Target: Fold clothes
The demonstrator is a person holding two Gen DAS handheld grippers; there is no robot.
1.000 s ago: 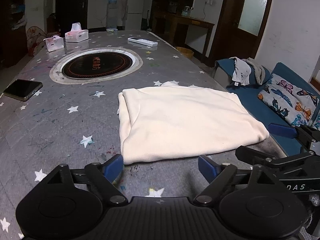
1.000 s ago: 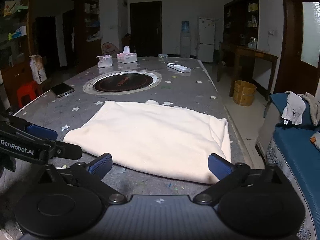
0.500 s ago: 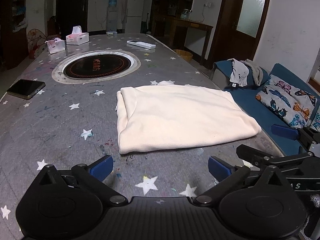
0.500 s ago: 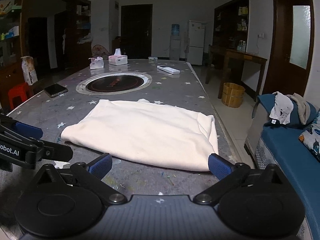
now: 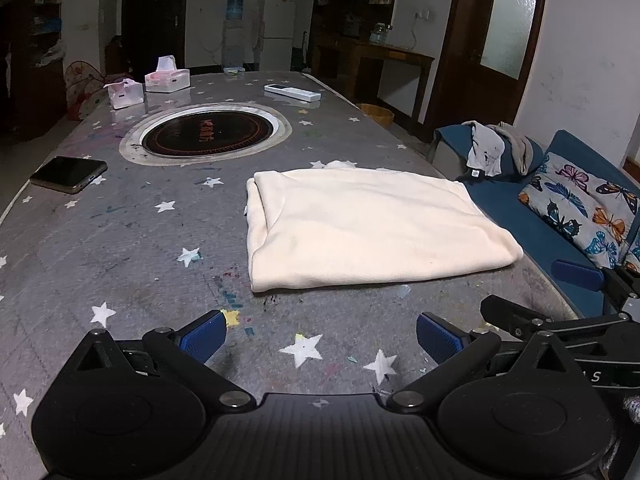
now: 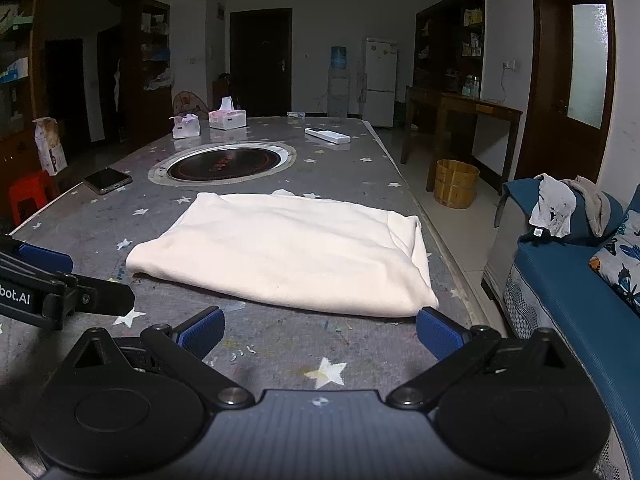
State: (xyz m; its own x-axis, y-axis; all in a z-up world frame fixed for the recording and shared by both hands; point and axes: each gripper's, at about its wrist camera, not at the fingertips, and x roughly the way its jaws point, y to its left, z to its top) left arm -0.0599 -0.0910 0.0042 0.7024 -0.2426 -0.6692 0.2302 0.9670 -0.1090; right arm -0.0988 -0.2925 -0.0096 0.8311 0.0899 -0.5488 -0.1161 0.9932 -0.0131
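Two tissue boxes (image 5: 166, 80) are seen at the far left of the desk (image 5: 120, 248), with a white remote (image 5: 292, 92) lying to their right and a round black hotplate (image 5: 206, 134) set into the surface nearer. A dark phone (image 5: 69, 174) lies flat by the left edge. A blue sofa (image 6: 568, 304) with a butterfly cushion (image 5: 584, 208) stands to the right of the desk, grey clothes (image 6: 568, 204) being draped over its far arm, and a wooden bucket (image 6: 456, 184) sits on the floor beyond. The folded cream garment (image 5: 360, 228) lies flat on the desk's right half, near the right edge, with nothing on it. No obstacle is found between it and either tool. The left tongs (image 5: 320, 336) are held spread wide over bare desk just short of the garment's near edge, tilted downward, nothing between the blue pads. The right tongs (image 6: 320, 332) are likewise spread and empty, angled down, the right pad (image 6: 438, 336) appearing just beside the garment's near right corner; contact cannot be told. Each tool is seen at the edge of the other's view.
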